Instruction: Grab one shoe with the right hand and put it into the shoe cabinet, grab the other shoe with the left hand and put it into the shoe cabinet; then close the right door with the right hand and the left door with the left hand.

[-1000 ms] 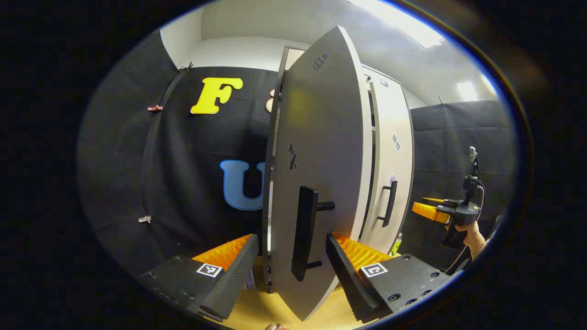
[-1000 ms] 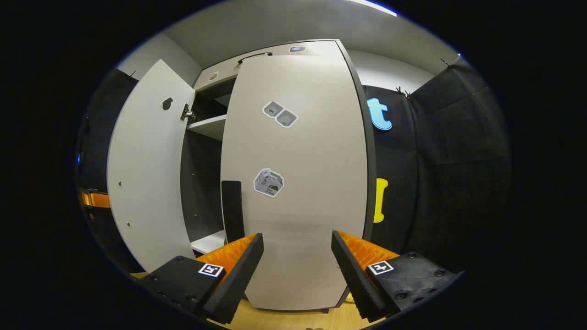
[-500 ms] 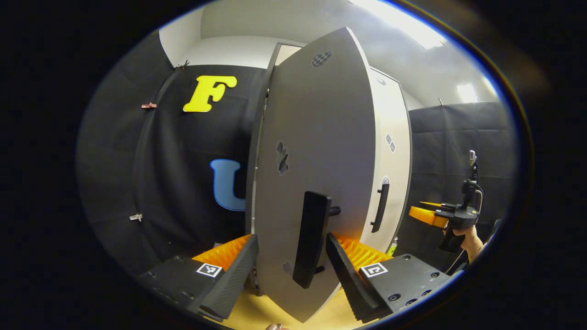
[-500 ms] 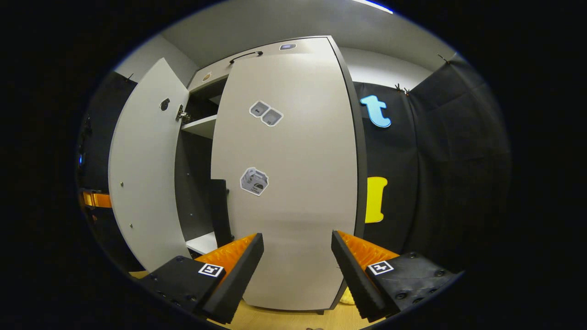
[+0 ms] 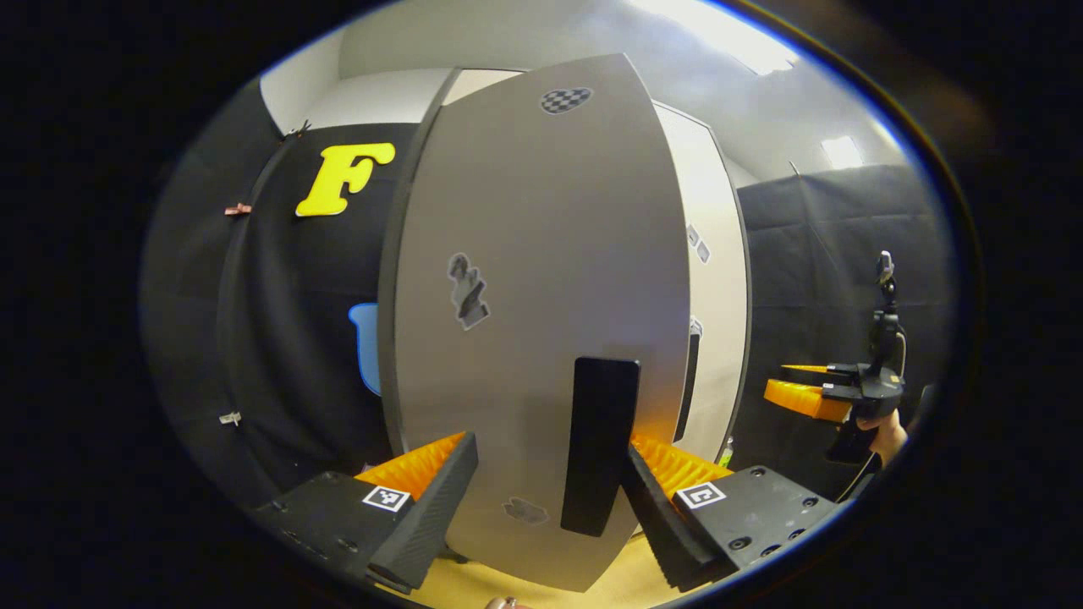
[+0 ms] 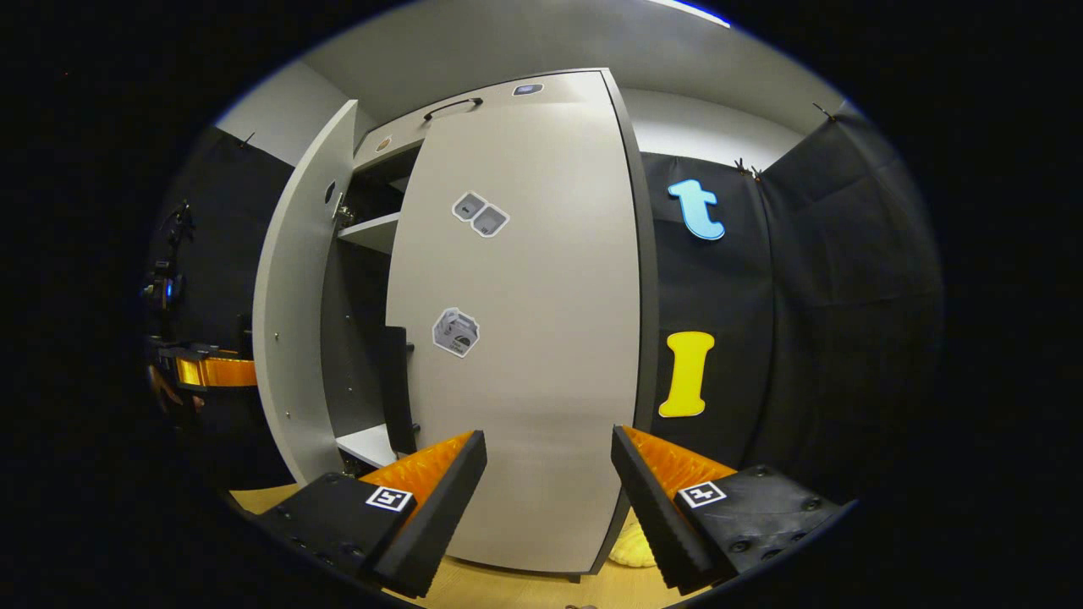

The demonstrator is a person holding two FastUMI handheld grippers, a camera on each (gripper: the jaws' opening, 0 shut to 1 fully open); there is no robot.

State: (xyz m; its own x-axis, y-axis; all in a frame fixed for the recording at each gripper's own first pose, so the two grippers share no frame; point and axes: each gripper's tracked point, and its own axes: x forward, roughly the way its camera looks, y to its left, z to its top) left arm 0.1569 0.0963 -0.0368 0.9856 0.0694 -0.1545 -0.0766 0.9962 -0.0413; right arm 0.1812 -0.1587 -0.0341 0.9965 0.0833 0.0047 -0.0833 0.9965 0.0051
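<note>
I count one shoe cabinet [image 6: 508, 93] with two doors: the left door [image 5: 541, 321] and the right door [image 6: 525, 338]. Each door carries one black handle [image 5: 599, 457], two in all. I hold two grippers: my left gripper [image 5: 546, 491] and my right gripper [image 6: 548, 499].

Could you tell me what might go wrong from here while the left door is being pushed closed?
The left gripper is open, only nudging the left door, with its handle between the fingers; a finger may snag there. In the right gripper view the door is well ajar, so an early release may leave a gap.
</note>
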